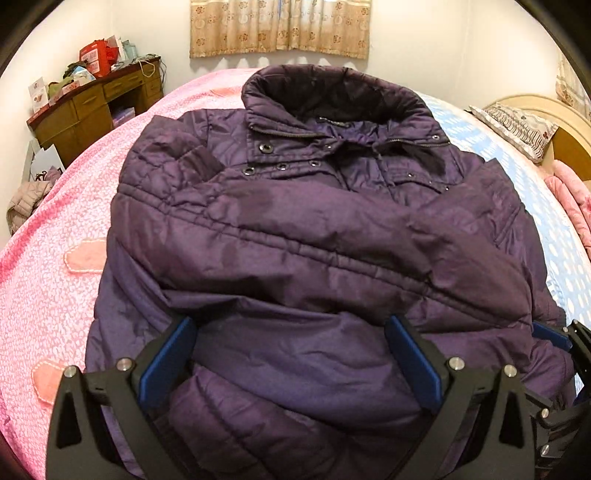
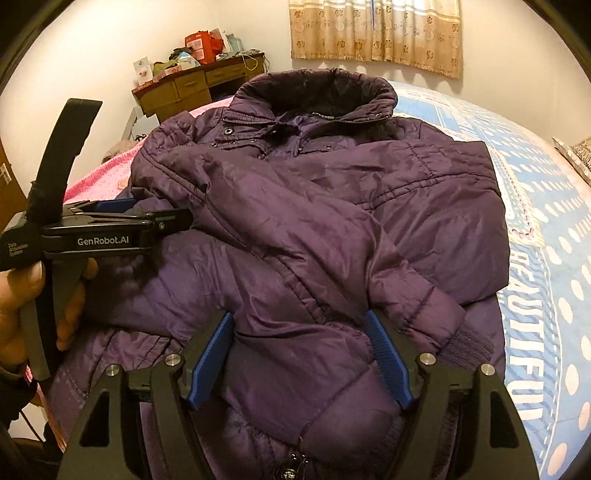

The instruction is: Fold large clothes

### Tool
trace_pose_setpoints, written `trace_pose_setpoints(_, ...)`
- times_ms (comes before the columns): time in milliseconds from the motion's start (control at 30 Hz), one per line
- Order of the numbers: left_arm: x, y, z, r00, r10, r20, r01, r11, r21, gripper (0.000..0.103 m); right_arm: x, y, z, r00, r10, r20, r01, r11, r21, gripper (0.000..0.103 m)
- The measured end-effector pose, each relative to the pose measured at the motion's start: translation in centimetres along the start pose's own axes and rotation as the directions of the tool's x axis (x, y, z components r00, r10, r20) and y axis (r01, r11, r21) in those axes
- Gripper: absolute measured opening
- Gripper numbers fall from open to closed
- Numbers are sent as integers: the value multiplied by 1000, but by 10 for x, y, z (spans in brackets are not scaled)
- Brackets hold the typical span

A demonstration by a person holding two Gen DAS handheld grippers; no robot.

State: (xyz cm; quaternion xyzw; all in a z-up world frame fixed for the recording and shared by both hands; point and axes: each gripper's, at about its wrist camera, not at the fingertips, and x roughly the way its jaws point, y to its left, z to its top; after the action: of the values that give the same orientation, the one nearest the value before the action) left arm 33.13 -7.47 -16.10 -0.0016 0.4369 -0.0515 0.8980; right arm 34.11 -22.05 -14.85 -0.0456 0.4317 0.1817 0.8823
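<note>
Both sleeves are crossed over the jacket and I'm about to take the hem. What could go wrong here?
1. The top sleeve lies loose across the purple jacket; lifting the hem may slide it off.
2. The padded fabric is thick and shiny, so the open right tongs and left tongs might pinch only the top layer.
3. The tongs sit close together and could collide.

White walls (image 1: pixel 424 33), beige patterned curtain (image 1: pixel 280 29), cluttered wooden desk (image 1: pixel 96 99)

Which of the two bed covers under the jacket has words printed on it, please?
The blue cover, right of the jacket: it reads BEAUTIFUL, while the pink cover shows only speckles and patches.
</note>
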Motion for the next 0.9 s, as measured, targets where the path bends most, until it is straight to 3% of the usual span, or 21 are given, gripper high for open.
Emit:
trace_pose_setpoints(267,-4,0,-4,1000,1,13,-1,1000,4,103,5,3,2,1000,-13,-6,13,1000,-7,76)
trace_pose_setpoints(433,-33,18,-2,996,-69,59,70,997,-15,103,-15,6,12,1000,-17,-18,17,1000,-13,76)
trace_pose_setpoints(567,-58,59,23,983,-20,185,31,998,-60,103,-61,25,42,989,38,140,-37,999,-10,76)
trace_pose_setpoints(733,-9,93,58,990,117,74,-109,989,-102,103,-9,75,82,994,98,47,-91,987,-129,76)
trace_pose_setpoints(800,10,100,59,992,126,29,-123,987,-101,103,20,79,87,995,95,-5,-95,987,-129,76)
trace_pose_setpoints(900,30,110,50,997,72,-6,-72,991,-117,103,61,67,79,991,106,-79,-113,989,-95,76)
